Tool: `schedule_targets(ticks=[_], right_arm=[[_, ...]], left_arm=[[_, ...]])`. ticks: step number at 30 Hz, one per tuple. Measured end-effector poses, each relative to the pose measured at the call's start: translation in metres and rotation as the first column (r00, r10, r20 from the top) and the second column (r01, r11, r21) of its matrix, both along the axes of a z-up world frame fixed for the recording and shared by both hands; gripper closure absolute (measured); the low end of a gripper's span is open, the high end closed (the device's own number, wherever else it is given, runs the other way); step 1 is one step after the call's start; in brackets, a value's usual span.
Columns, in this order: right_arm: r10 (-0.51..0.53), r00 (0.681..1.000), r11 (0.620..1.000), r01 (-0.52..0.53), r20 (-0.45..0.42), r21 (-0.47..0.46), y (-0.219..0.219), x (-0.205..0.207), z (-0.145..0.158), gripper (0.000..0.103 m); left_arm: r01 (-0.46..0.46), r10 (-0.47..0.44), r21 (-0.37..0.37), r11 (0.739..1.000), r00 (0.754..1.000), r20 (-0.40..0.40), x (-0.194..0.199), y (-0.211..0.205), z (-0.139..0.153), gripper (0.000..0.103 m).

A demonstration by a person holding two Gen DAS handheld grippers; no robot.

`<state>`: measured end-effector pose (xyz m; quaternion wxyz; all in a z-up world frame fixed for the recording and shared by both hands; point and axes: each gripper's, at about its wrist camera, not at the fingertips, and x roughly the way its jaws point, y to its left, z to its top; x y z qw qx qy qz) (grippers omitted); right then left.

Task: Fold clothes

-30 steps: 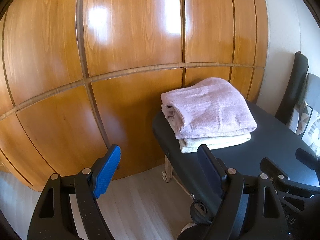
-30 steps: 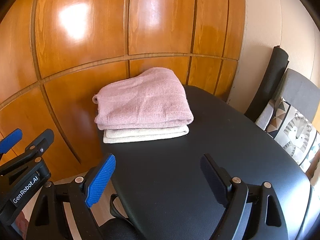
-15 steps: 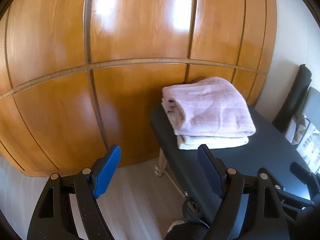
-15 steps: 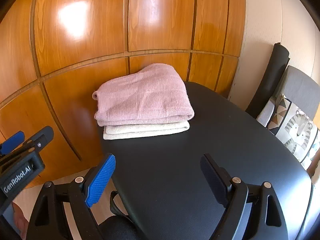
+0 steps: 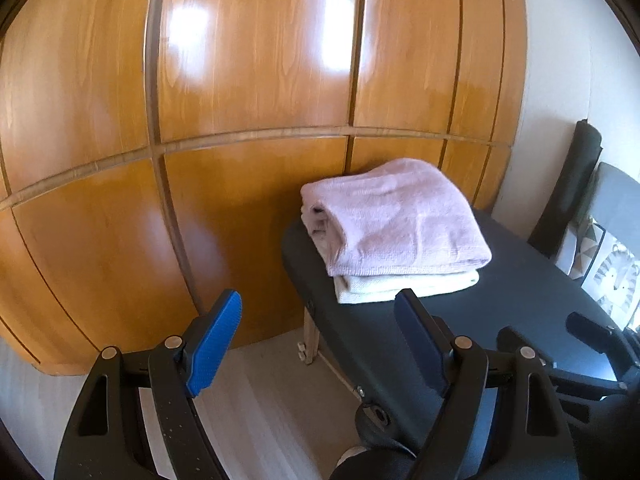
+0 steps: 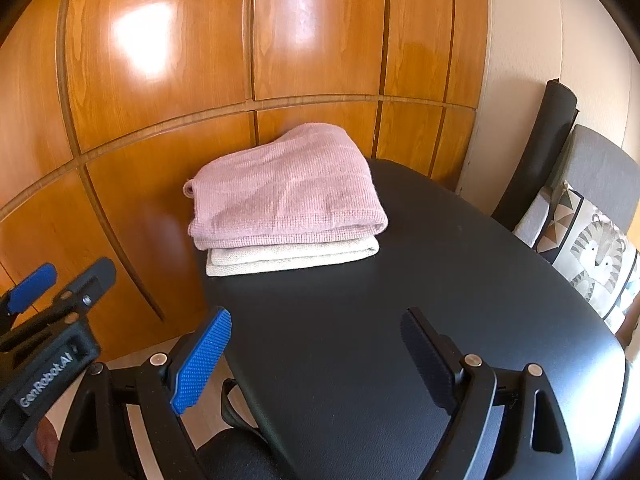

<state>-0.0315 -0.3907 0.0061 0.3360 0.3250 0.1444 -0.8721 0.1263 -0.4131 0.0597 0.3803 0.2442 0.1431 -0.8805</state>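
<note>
Resting on the black surface [image 6: 400, 320], a folded pink garment [image 6: 288, 196] tops a cream one [image 6: 288, 258]; both tongs, left [image 5: 320, 340] and right [image 6: 316, 356], gape empty.

It looks like a room in a home. Glossy wooden wardrobe doors [image 6: 248, 40] fill the wall, and a chair [image 6: 600, 168] holds a lion-print cushion [image 6: 596, 252].

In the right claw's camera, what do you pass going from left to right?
Left claw → wooden wardrobe → pink and cream folded clothes → black table → black roll → tiger cushion.
</note>
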Motion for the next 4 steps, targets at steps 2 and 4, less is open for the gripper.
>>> schedule_targets(ticks=[2, 4], right_arm=[[0.000, 1.000, 1.000, 0.000, -0.001, 0.000, 0.0000, 0.0003, 0.0002, 0.014], [0.003, 1.000, 1.000, -0.003, 0.002, 0.000, 0.0004, 0.0001, -0.0001, 0.014]], left_arm=[[0.001, -0.001, 0.002, 1.000, 1.000, 0.001, -0.0019, -0.0002, 0.0014, 0.021], [-0.007, 0.007, 0.015, 1.000, 1.000, 0.015, -0.0041, -0.0013, 0.0012, 0.021]])
